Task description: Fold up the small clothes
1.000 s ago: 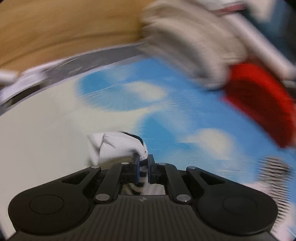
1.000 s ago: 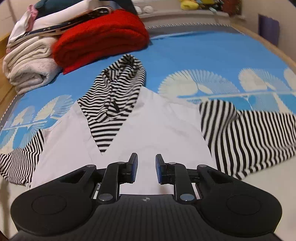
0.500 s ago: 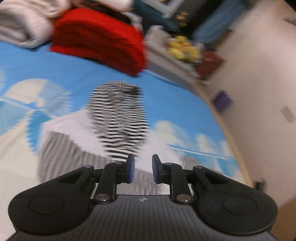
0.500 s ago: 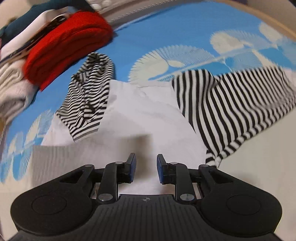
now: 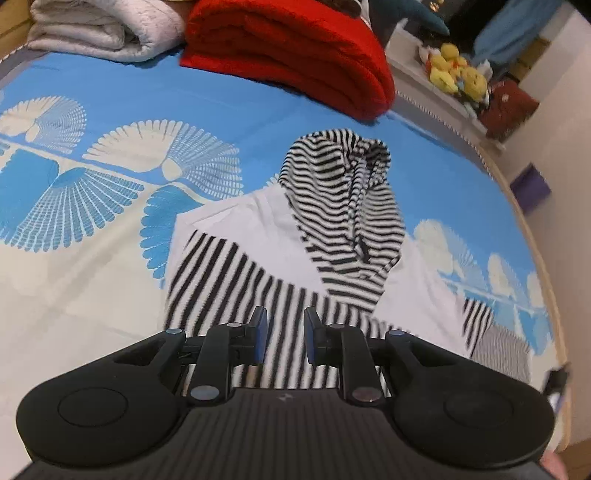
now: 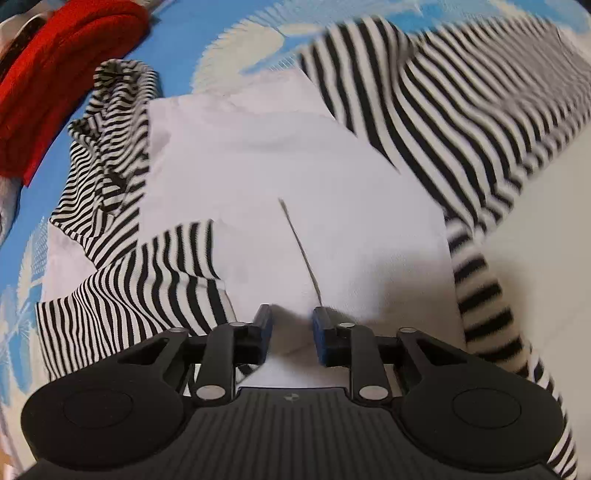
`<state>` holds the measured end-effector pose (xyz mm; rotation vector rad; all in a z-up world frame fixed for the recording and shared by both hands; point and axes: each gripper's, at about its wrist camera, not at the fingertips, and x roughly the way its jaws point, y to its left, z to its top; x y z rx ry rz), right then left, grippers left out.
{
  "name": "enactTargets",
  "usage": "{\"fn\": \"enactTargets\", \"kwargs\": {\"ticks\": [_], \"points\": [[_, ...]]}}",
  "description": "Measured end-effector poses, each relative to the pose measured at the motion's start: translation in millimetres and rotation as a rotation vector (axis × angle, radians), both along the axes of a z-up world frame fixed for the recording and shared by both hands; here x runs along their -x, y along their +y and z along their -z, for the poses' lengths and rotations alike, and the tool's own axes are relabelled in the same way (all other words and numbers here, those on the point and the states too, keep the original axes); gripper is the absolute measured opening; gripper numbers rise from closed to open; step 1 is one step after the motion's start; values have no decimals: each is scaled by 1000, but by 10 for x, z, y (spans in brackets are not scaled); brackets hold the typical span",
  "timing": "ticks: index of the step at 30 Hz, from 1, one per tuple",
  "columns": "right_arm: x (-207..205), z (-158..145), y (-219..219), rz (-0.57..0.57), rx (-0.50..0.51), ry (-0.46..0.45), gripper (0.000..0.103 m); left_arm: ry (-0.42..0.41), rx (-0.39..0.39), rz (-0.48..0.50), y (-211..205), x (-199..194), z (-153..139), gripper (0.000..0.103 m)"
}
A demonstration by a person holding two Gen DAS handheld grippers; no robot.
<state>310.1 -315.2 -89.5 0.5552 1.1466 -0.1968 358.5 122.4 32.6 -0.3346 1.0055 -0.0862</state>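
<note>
Since approx. 1 s ago: one striped sleeve (image 5: 229, 288), then spread out flat to the side, now lies across the white body of the hoodie (image 6: 295, 166). Left tongs (image 5: 282, 334), then nipped on a white cuff, are now empty.

Location: hoodie lies flat, front up, mid-bed (image 5: 147, 96) toward the near edge, hood (image 5: 336, 206) pointing to the far edge. Other sleeve (image 6: 443, 110) is not yet folded and trails toward the right edge.

Tongs: left hangs over the folded sleeve, jaws narrowly apart, nothing between. Right tongs (image 6: 292, 332) sit low on the white body nr the hem, jaws closing, white cloth between them; pads not seen to press yet. Judgement: right is taking a hold, prob. to pin or lift the body for the next fold.

Materials: soft thin knit, black/white stripes on sleeves and hood, plain white torso, limp, creases easily.

Far edge: folded red blanket (image 5: 288, 55), thick, fleecy; pale quilt (image 5: 103, 26), rolled.
</note>
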Motion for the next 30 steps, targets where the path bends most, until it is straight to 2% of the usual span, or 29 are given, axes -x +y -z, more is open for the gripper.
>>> {"fn": "enactTargets", "kwargs": {"ticks": [2, 4, 5, 7, 9, 10, 12, 14, 15, 16, 17, 18, 19, 20, 21, 23, 26, 28, 30], "points": [[46, -210, -14, 18, 23, -127, 2, 19, -31, 6, -6, -5, 68, 22], [89, -459, 13, -10, 76, -253, 2, 40, -62, 13, 25, -12, 148, 22], [100, -521, -3, -14, 96, -276, 2, 52, -75, 25, 36, -13, 211, 22], [93, -462, -101, 4, 125, -223, 2, 98, -102, 55, 33, -20, 412, 22], [61, -241, -251, 62, 136, -58, 3, 169, -129, 81, 23, -18, 648, 22], [83, -179, -308, 99, 137, -19, 7, 212, -138, 94, 22, -7, 779, 22], [131, -196, -367, 123, 117, -52, 7, 280, -146, 105, 35, 28, 968, 22], [133, -334, -324, 65, 69, -172, 7, 286, -159, 100, 37, 61, 992, 22], [119, -363, -311, 32, 5, -215, 7, 275, -159, 102, 29, 73, 963, 22], [96, -334, -320, 9, -73, -216, 9, 258, -153, 109, 15, 85, 927, 22], [57, -243, -340, -10, -158, -176, 11, 245, -146, 122, -3, 94, 915, 22], [22, -134, -352, -15, -174, -104, 11, 257, -160, 143, -32, 102, 962, 22], [3, -20, -358, -18, -138, -9, 13, 295, -191, 152, -59, 103, 1034, 22], [9, 79, -392, -9, -77, 81, 10, 334, -221, 149, -66, 115, 1136, 24], [41, 83, -463, 20, -84, 76, 3, 336, -232, 147, -77, 121, 1176, 29], [53, -78, -562, 38, -102, 43, 12, 322, -259, 159, -128, 110, 1092, 28], [22, -437, -811, 31, -36, -91, 26, 208, -259, 184, -267, 110, 726, 30], [45, -576, -1076, 75, -13, -134, 30, 157, -236, 200, -371, 121, 534, 31], [95, -631, -1409, 156, -10, -133, 30, 120, -211, 221, -505, 118, 389, 32]]}}
